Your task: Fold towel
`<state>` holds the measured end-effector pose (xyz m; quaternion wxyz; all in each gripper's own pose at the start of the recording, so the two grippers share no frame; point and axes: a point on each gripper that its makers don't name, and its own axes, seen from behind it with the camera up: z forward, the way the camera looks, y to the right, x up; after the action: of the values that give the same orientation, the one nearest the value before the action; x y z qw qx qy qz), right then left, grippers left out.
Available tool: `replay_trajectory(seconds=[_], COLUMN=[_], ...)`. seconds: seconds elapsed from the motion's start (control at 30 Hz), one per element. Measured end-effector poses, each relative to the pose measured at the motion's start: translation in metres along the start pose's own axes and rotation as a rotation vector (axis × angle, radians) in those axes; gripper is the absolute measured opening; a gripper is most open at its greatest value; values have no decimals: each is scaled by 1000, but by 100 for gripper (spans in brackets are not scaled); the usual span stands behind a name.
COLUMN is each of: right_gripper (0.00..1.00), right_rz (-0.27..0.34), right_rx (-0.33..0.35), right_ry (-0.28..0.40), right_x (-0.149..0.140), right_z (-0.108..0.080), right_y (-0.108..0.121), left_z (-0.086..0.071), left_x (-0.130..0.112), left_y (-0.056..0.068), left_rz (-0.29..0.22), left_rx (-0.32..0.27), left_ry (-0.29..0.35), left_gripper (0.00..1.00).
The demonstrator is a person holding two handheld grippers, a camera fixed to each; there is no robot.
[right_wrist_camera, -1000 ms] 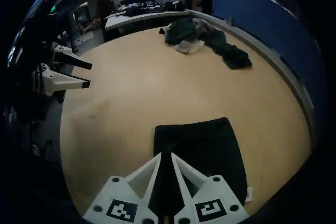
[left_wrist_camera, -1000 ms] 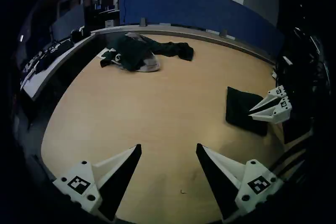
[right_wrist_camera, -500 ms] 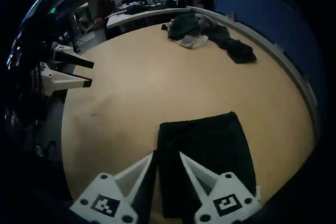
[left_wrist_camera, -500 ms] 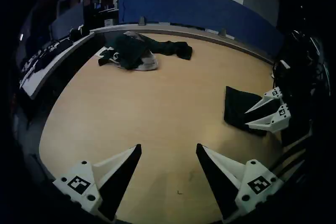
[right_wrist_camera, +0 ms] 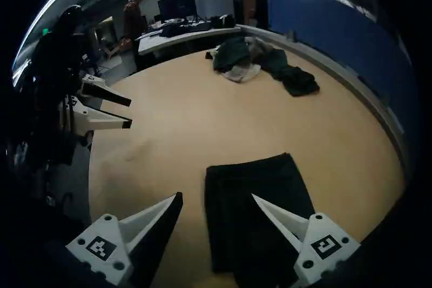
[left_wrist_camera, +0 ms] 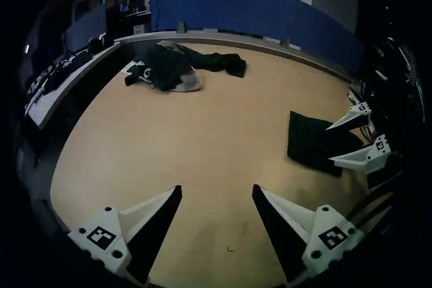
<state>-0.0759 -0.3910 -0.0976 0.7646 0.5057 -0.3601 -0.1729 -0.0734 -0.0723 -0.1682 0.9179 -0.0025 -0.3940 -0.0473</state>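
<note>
A dark green towel (right_wrist_camera: 254, 207) lies folded flat on the wooden table (right_wrist_camera: 227, 120), near its edge. My right gripper (right_wrist_camera: 216, 207) hangs open just above the towel's near end, with nothing between its fingers. In the left gripper view the same towel (left_wrist_camera: 313, 139) lies at the right, and the right gripper (left_wrist_camera: 335, 142) stands open over it. My left gripper (left_wrist_camera: 216, 193) is open above bare table, well away from the towel. It shows again in the right gripper view as the left gripper (right_wrist_camera: 127, 112), at the table's left edge.
A heap of dark green and white cloths (left_wrist_camera: 173, 66) lies at the far side of the table (left_wrist_camera: 189, 126), also seen as the heap (right_wrist_camera: 254, 61). A blue partition (left_wrist_camera: 254, 15) runs behind the table. Desks with monitors (right_wrist_camera: 178, 18) and a person (right_wrist_camera: 132, 15) are farther off.
My right gripper has opened, let go of the folded towel and drawn back a little. The towel stays flat on the table. The left gripper has hardly moved.
</note>
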Motion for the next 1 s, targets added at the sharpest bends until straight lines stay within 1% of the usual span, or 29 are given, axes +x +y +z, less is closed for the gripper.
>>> replay_trajectory(seconds=[0.17, 0.3, 0.5, 0.77, 0.9, 1.0], right_gripper=[92, 92, 92, 92, 92, 91], right_rz=[28, 37, 50, 88, 97, 89], right_rx=[-34, -64, -108, -154, -166, -172], right_ry=[38, 57, 52, 48, 43, 34], right_x=[8, 7, -9, -32, -41, -48], right_z=[-14, -27, -45, -65, -73, -76], right_y=[9, 17, 26, 33, 34, 34], left_z=[1, 1, 2, 4, 5, 6], left_x=[1, 1, 3, 5, 6, 7], left_y=[4, 7, 10, 14, 16, 17], left_rz=[4, 9, 13, 22, 25, 26], left_rx=[-3, -6, -9, -11, -13, -15], left_ry=[-1, -1, 0, 0, 0, -1], left_gripper=[97, 97, 97, 97, 97, 97])
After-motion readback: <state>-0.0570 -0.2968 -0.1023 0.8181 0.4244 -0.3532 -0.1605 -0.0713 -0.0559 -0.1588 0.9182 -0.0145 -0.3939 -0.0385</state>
